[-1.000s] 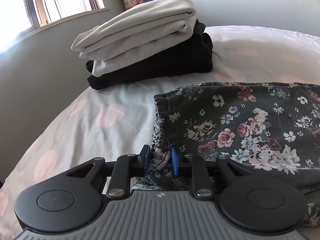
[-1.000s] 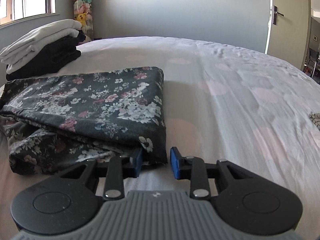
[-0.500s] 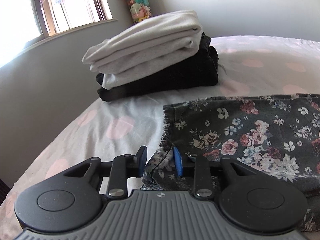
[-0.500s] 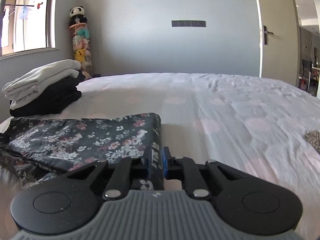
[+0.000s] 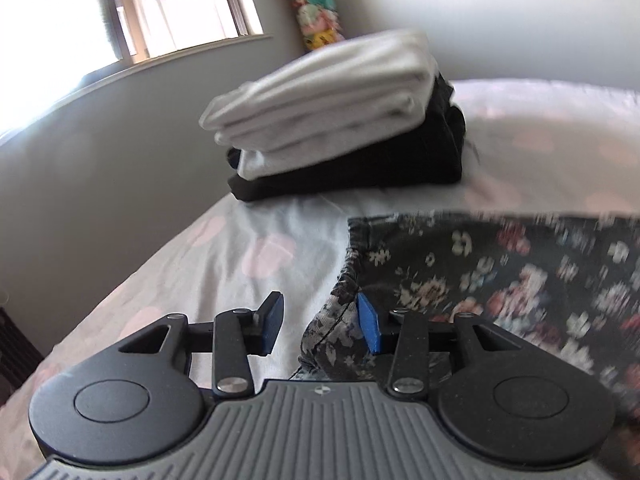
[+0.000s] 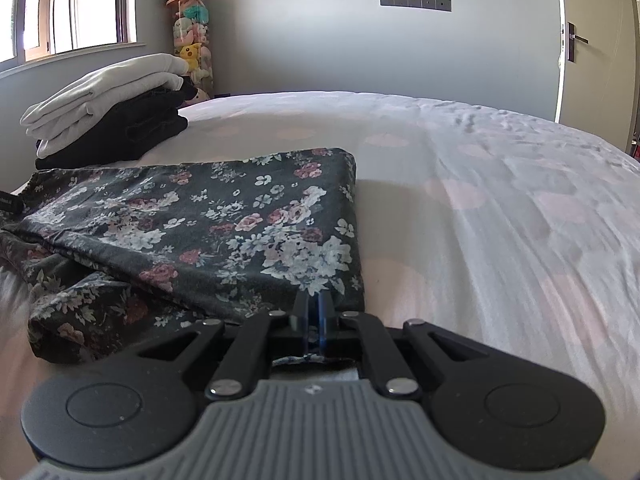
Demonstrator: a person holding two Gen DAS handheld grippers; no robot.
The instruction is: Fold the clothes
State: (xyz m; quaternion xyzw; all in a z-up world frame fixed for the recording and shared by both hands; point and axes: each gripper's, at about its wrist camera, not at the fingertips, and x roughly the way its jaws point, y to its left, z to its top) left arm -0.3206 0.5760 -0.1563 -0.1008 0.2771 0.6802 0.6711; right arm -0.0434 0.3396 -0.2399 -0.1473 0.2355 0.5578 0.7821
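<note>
Dark floral fabric forms the folded garment (image 6: pixel 224 224), grey-black with white, pink and pale blue blossoms. It lies flat on the bed (image 6: pixel 500 208), filling the centre-left of the right wrist view; a looser lower layer bulges out at lower left. A small dark tab shows at the garment's far left edge; any writing on it is too small to read.

Left wrist view, left to right: window (image 5: pixel 172 8) at upper left, a stack of folded white and black clothes (image 5: pixel 344 120) at upper centre, the garment's gathered edge at lower right, blurred. The left gripper (image 5: pixel 320 326) has its jaws spread wide; the right blue pad touches the gathered edge, and nothing is clamped.

Right wrist view: the right gripper (image 6: pixel 314 320) has its jaws pressed nearly together on the garment's near right corner. To the right of the garment, the sheet runs bare toward the door (image 6: pixel 592 40) at upper right.
</note>
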